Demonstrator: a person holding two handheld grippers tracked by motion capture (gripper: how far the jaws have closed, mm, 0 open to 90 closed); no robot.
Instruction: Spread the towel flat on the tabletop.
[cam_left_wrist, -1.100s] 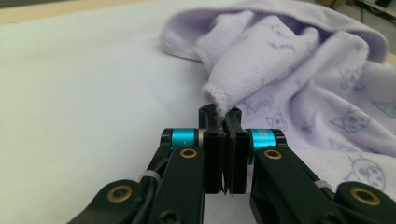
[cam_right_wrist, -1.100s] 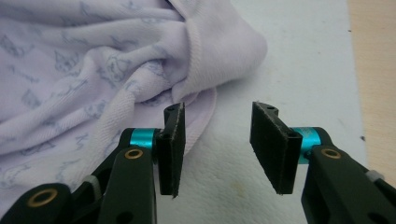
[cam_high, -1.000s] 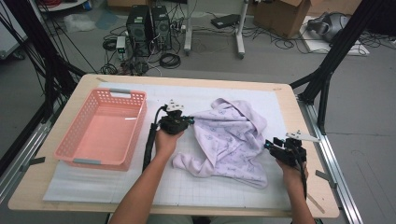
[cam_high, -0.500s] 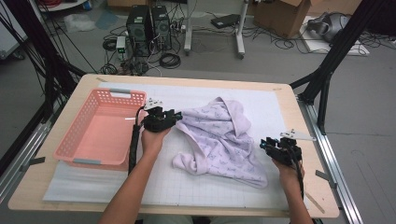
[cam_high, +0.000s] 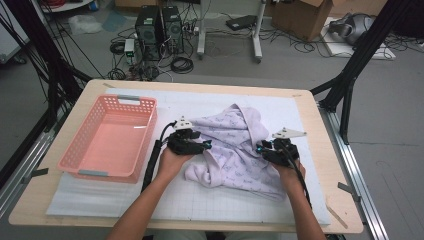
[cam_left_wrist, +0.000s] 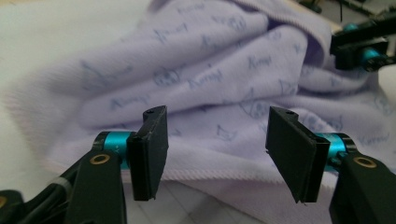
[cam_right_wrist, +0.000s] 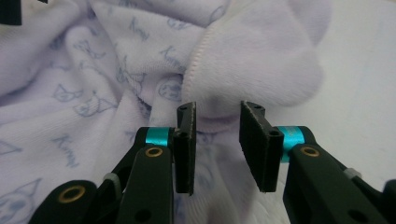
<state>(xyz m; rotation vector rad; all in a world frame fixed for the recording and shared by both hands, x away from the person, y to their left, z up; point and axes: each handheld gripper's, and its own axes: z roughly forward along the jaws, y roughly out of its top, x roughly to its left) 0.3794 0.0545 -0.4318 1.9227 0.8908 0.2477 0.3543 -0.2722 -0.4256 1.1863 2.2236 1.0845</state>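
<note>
On the white mat (cam_high: 125, 210), mid-table beside the pink basket (cam_high: 107, 142), the lilac garment (cam_high: 235, 150) lies crumpled; left gripper (cam_high: 204, 146), jaws just opened wide & empty, should re-seat on the hem w/ a full bite, while right gripper (cam_high: 260, 148), part-open, holding nothing, takes the opposite edge.

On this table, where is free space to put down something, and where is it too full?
The pink basket is empty inside. The white mat is bare behind the lilac garment, between it and the table's far edge, along the near edge in front of the forearms, and at the far right corner. The middle is crowded: both tongs, left and right, flank the garment.
</note>
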